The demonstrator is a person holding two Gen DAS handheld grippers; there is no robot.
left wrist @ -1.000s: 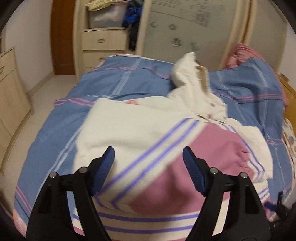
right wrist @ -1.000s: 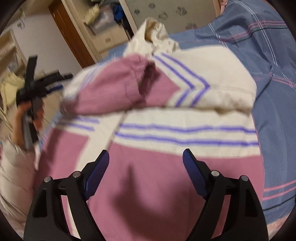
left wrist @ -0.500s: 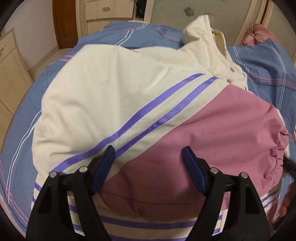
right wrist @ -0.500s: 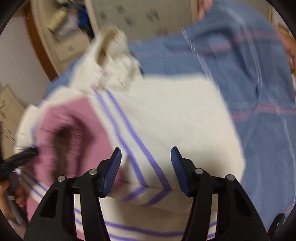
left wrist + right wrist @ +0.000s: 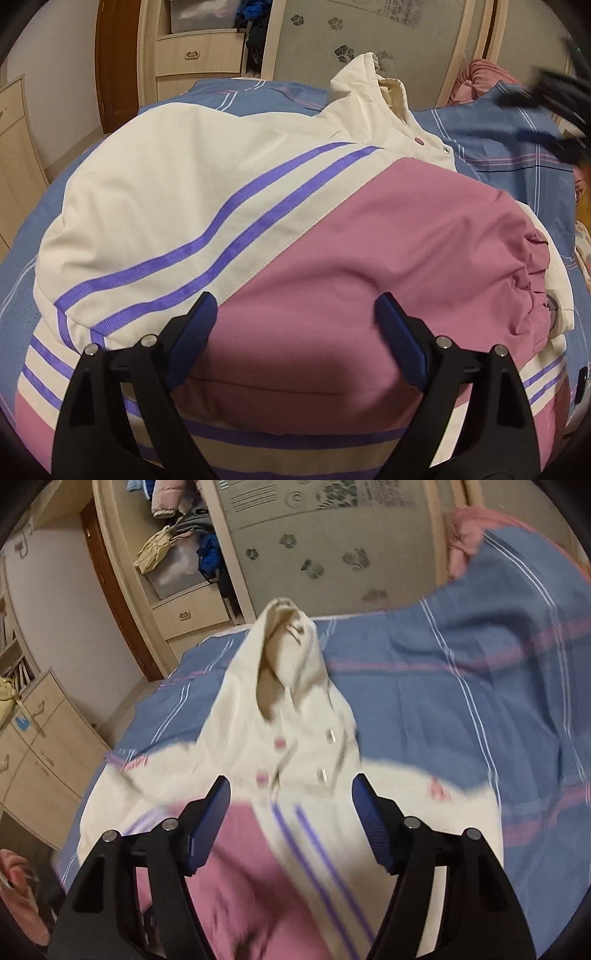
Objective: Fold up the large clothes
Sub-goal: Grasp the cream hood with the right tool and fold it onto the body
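A cream and pink jacket (image 5: 229, 206) with purple stripes lies on the bed, its sleeves folded across the body and its cream hood (image 5: 284, 642) standing up at the far end. My left gripper (image 5: 295, 314) hovers close over the pink sleeve (image 5: 388, 258), its jaws opening, with nothing between its pads. My right gripper (image 5: 291, 794) hangs above the jacket's (image 5: 295, 830) collar snaps, jaws opening, and grips nothing. In the left wrist view the right gripper (image 5: 546, 110) shows as a dark blur at the upper right.
The bed carries a blue striped cover (image 5: 461, 686) with a pink bundle (image 5: 480, 79) at its head. A wardrobe with a frosted sliding door (image 5: 325, 542), drawers (image 5: 199, 55) and piled clothes stands behind. A wooden cabinet (image 5: 40, 746) lines the left wall.
My left gripper sank closer to the jacket and its jaws widened. My right gripper swung from the jacket's pink lower part toward the collar and hood, its jaws narrowing then widening again.
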